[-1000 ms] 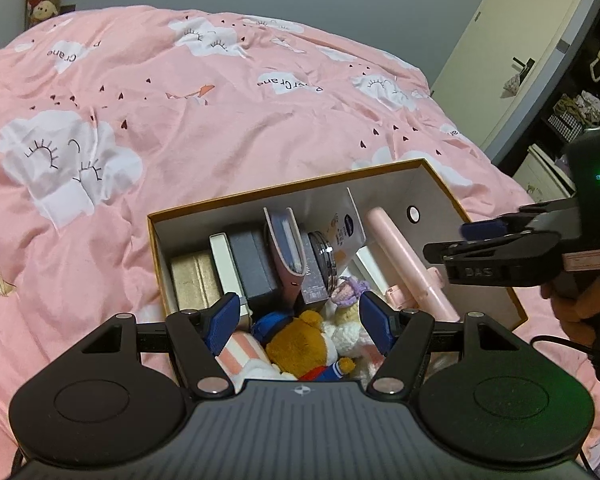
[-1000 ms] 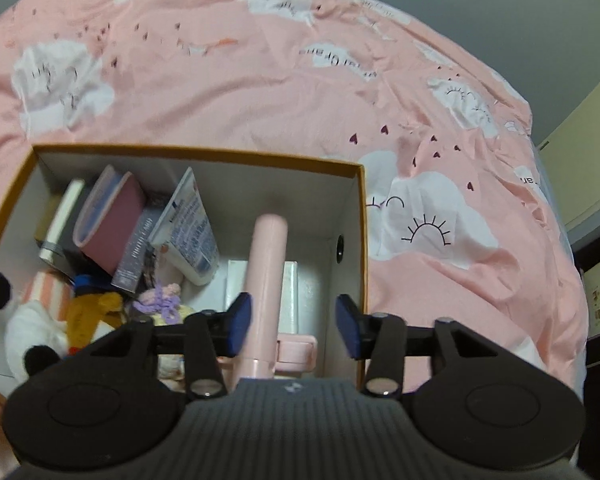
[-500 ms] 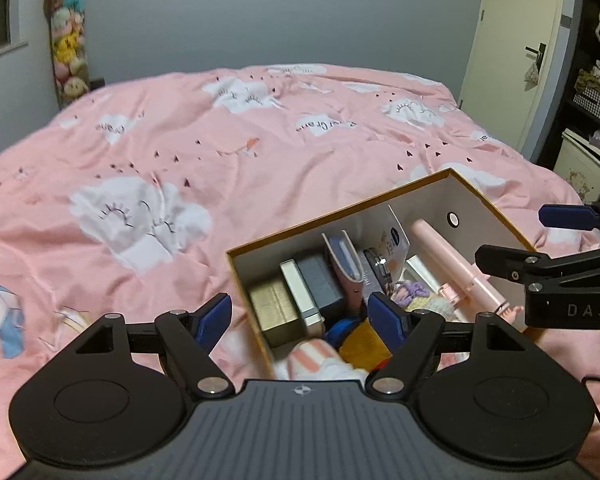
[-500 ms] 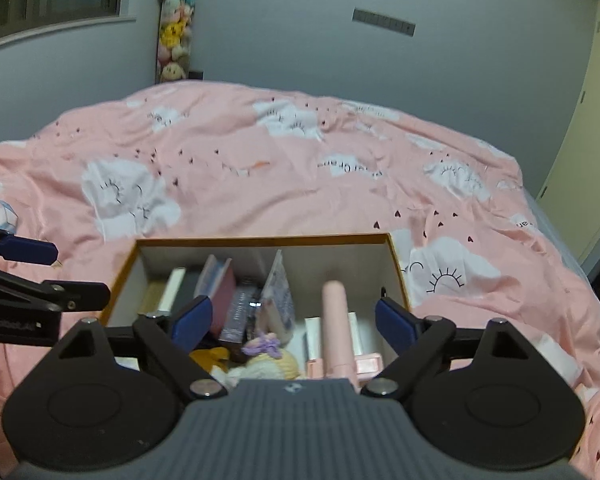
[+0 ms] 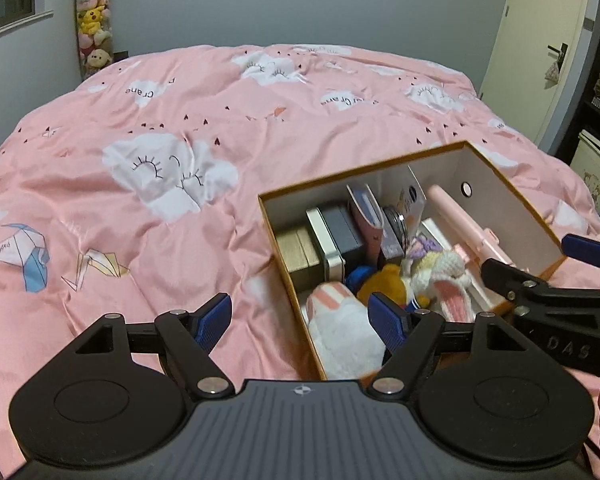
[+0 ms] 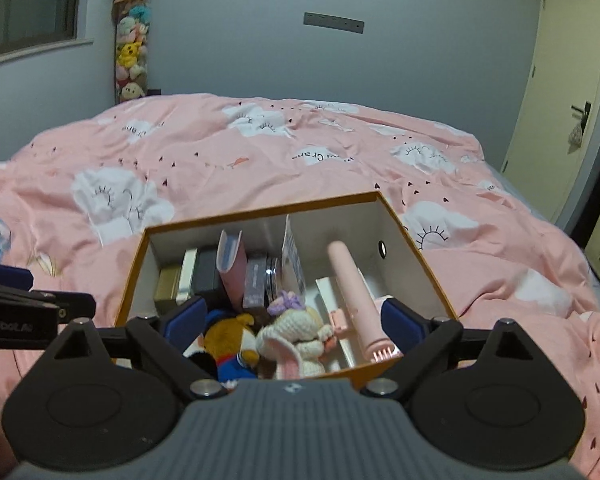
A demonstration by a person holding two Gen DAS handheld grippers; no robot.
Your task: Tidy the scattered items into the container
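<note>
**Box packed, both tongs empty above it**

The bed [image 5: 220,128], under a pink cloud-print quilt, shows no loose items on its visible part, so the tidying looks close to done. The container [image 6: 416,256], an orange-rimmed cardboard box, sits on the quilt near the bed's near edge, its long axis running across the right wrist view.

Flat items stand upright on edge along the far wall, probably to save room: a gold box [image 5: 298,250], a dark case [image 5: 342,230] and a pink booklet [image 6: 232,264]. The pink wand [image 6: 356,300] lies lengthwise by the right wall, comb end toward the camera. Plush toys [image 6: 296,336] fill the near corner.

The left tongs [image 5: 300,318] stand wide over the box's left corner, nothing between them. The right tongs [image 6: 292,316] have just been opening and now gape wide too, empty above the toys.
</note>
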